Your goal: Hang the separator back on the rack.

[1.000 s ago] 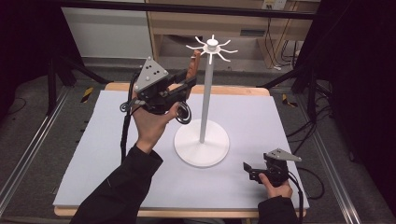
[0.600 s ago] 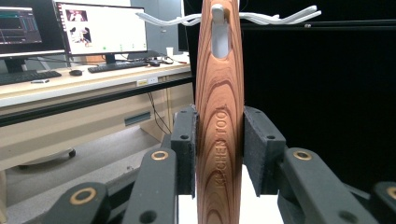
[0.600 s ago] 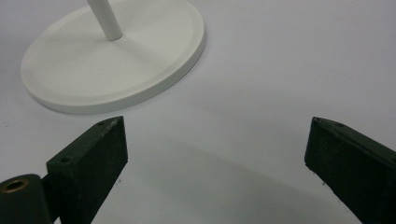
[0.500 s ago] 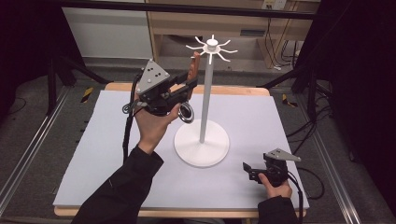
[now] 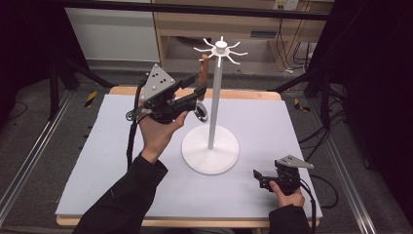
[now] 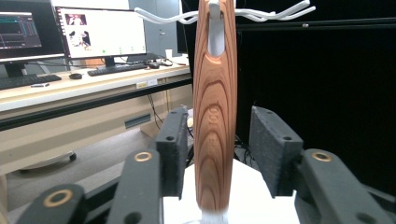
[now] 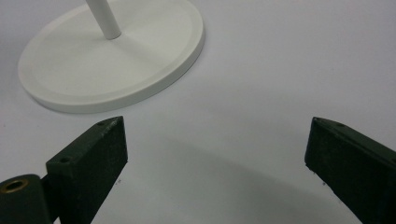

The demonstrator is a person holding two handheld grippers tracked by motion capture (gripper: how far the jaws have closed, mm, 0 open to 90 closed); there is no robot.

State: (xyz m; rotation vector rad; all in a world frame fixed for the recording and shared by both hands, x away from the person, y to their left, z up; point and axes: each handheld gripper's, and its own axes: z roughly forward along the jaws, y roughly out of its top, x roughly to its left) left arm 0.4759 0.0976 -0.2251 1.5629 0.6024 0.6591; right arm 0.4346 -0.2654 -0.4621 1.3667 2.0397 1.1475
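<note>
We see the left tongs raised above the counter, level with a wooden-handled utensil that hangs from one hook of the white rack. In the left gripper view, the wooden handle hangs upright between the two jaws, with a gap on either side, so the tongs stand part open and grip nothing; the hook passes through the handle's slot at the top. The utensil's metal end shows just beside the pole in the high view. We find the right tongs resting low on the counter near the rack's round base, jaws spread wide and empty.
</note>
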